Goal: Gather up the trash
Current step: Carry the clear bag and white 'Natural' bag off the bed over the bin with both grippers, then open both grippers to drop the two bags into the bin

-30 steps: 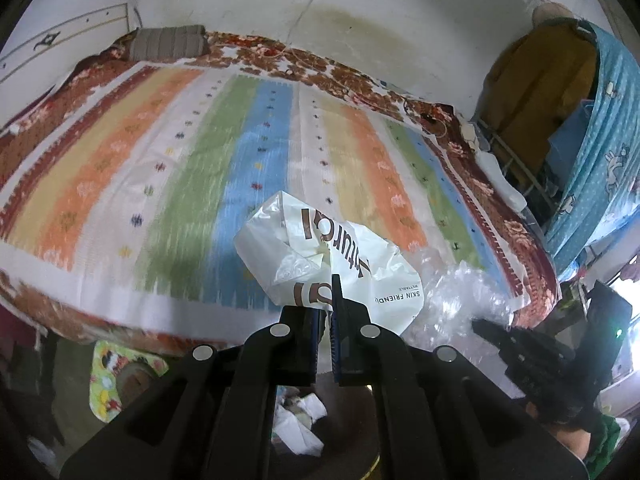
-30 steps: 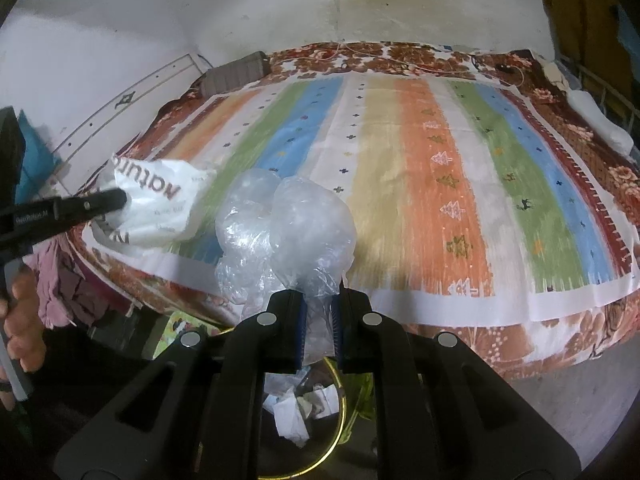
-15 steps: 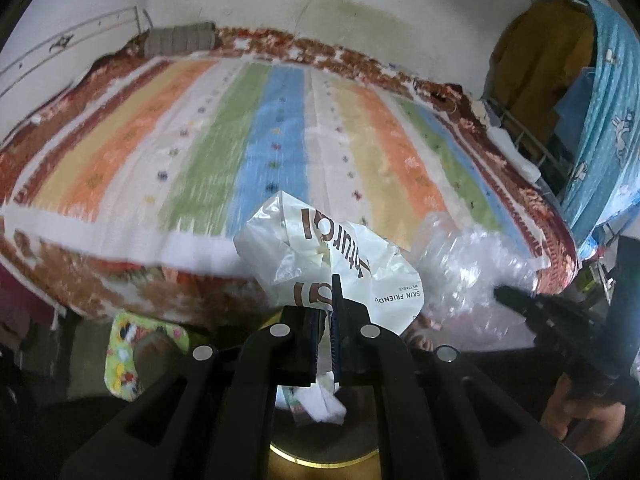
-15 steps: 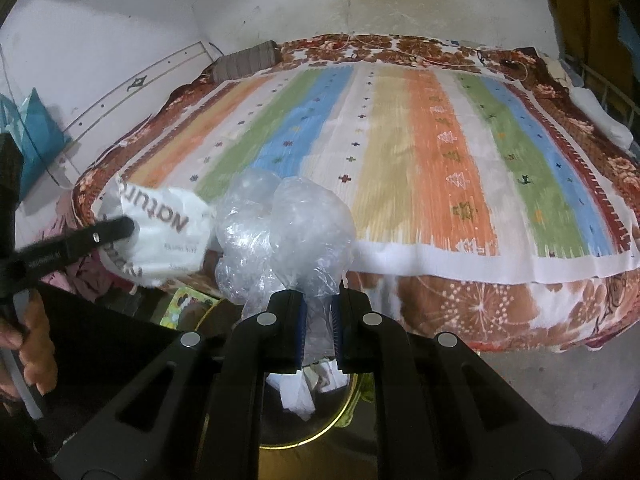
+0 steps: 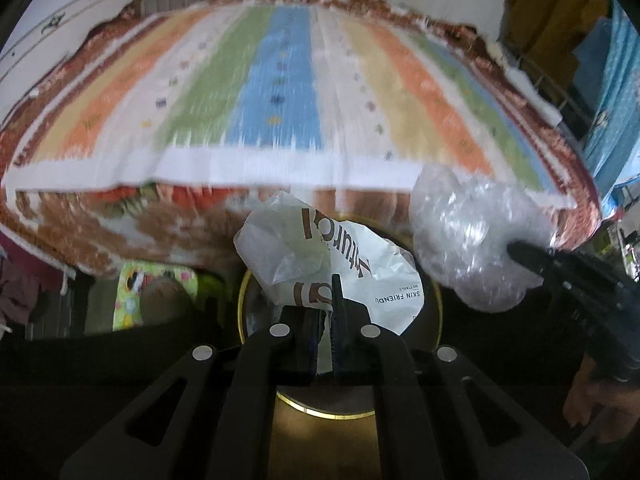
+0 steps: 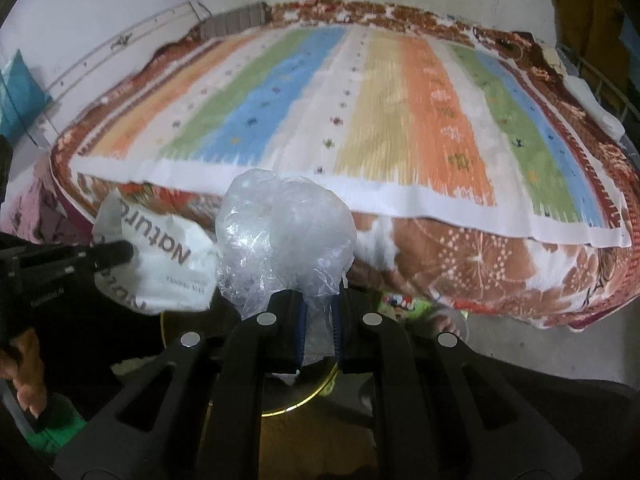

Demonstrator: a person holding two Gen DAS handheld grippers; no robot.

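Both hand-held grippers have dropped from bed height toward the gold-rimmed bin [image 5: 437,312] on the floor beside the striped bed [image 5: 280,92]. Left hand-held gripper [image 5: 327,312] stays clamped on a crumpled white printed wrapper [image 5: 340,256]; right hand-held gripper [image 6: 318,320] pinches a wad of clear plastic film [image 6: 288,240]. Both pieces hang above the bin's mouth, just beside each other. Light and springy, either could drift or catch the rim on release, landing outside. Film may also cling to the pads when the jaws part.
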